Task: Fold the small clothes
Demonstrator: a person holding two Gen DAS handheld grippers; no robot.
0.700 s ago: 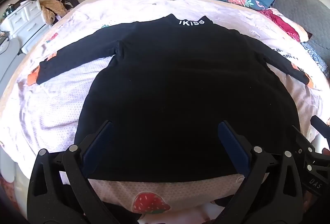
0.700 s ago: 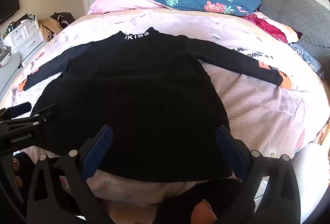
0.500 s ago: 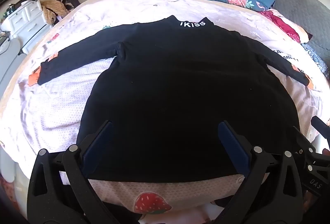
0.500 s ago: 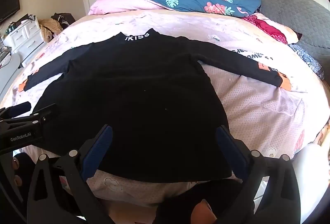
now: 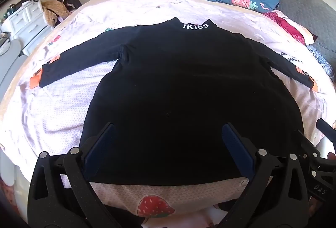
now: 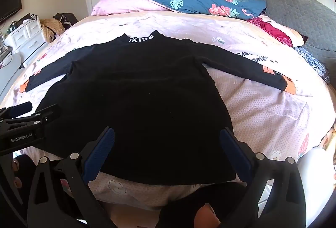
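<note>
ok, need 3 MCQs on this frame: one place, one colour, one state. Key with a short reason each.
1. Where does the black top lie?
A. on the bed
B. on a chair
C. on the floor

2. What colour is the lettering on the collar?
A. red
B. white
C. yellow

3. How are the sleeves?
A. folded over the chest
B. rolled up
C. spread out to both sides

Key:
1 A: the top lies flat on the pink bedsheet.
2 B: the collar print is white on black.
3 C: the left sleeve and the right sleeve both lie stretched outward. The left hand-held gripper and right hand-held gripper are open near the hem, holding nothing.
</note>
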